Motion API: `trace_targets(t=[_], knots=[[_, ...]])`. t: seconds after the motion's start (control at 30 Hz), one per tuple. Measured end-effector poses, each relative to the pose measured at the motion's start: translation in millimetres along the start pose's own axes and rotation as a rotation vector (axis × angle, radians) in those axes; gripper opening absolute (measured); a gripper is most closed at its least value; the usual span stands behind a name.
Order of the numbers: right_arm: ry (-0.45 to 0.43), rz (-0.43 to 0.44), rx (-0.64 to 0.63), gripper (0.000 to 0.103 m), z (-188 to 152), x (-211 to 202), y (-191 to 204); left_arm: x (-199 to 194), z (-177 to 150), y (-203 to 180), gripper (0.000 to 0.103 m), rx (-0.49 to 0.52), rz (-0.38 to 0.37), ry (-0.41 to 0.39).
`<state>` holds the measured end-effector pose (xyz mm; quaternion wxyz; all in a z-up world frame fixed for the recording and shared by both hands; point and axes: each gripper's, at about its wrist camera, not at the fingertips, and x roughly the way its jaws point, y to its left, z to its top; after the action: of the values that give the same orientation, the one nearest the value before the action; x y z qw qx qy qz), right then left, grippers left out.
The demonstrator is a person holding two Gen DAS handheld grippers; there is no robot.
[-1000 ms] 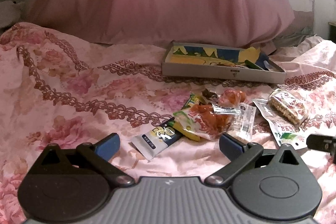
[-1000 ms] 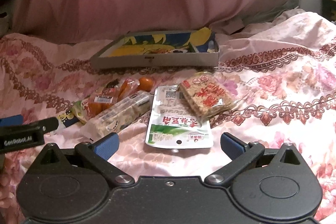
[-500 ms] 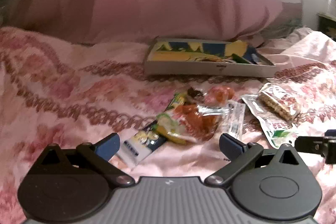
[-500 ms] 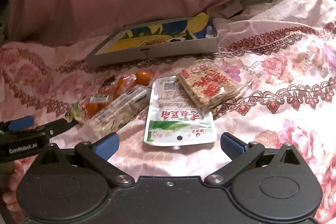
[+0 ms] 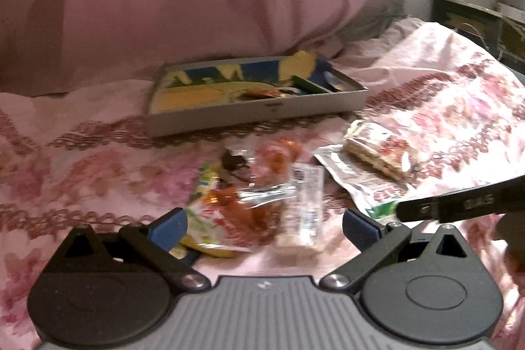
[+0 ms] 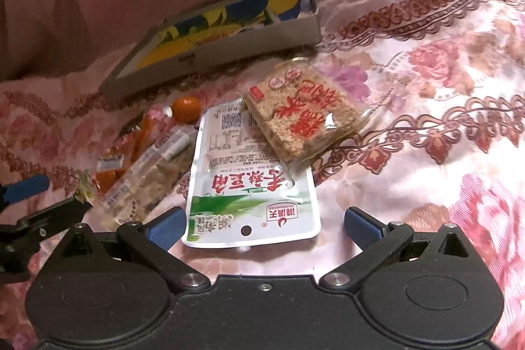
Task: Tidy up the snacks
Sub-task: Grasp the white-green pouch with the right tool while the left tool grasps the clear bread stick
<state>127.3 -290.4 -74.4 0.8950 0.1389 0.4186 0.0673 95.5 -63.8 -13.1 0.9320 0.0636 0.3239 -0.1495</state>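
On the flowered bedspread [image 6: 443, 153], in front of the shallow box [image 6: 229, 51], the snacks are lying in a loose pile. Right gripper [image 6: 264, 223] is hovering with its jaws wide apart and empty over the green-and-white pouch [image 6: 249, 186]; the left gripper [image 5: 262, 223] is also apart, above the orange snack packs [image 5: 236, 212]. I judge the pouch is light, flat, soft and slippery, so its bare near edge is probably the best place to pinch. A rice cracker pack [image 6: 302, 113] is resting partly on its far end and may slide off; it is looking brittle.
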Motion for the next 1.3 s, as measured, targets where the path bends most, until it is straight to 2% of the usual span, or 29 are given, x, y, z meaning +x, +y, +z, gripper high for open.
trace_targets(t=[0.2, 0.37, 0.63, 0.67, 0.73, 0.83, 1.03, 1.2, 1.3], knots=[[-0.012, 0.01, -0.142, 0.102, 4.7, 13.8, 7.6, 16.3, 6.6, -3.6, 0.103, -0.015, -0.079, 0.037], [-0.017, 0.056, -0.249, 0.102, 6.3, 22.7, 15.6, 32.3, 14.0, 4.9, 0.101, -0.085, -0.113, 0.094], [-0.055, 0.08, -0.196, 0.095, 10.5, 24.4, 5.9, 52.9, 18.3, 12.5, 0.073, -0.194, -0.178, 0.196], [-0.058, 0.082, -0.192, 0.095, 10.3, 24.6, 5.9, 55.6, 18.8, 11.6, 0.071, -0.197, -0.177, 0.204], [-0.066, 0.081, -0.19, 0.095, 9.9, 25.3, 6.3, 62.0, 20.3, 10.0, 0.058, -0.196, -0.169, 0.222], [-0.081, 0.078, -0.192, 0.095, 10.3, 27.6, 7.7, 72.3, 23.2, 7.2, 0.049, -0.197, -0.146, 0.253], [-0.108, 0.061, -0.2, 0.096, 14.4, 38.0, 11.6, 88.2, 29.7, 2.9, 0.043, -0.185, -0.12, 0.299], [-0.104, 0.056, -0.212, 0.095, 15.8, 42.3, 12.6, 95.1, 29.7, 9.0, 0.043, -0.229, -0.137, 0.307], [-0.101, 0.05, -0.22, 0.093, 14.7, 40.4, 12.9, 93.2, 27.3, 7.8, 0.041, -0.205, -0.138, 0.299]])
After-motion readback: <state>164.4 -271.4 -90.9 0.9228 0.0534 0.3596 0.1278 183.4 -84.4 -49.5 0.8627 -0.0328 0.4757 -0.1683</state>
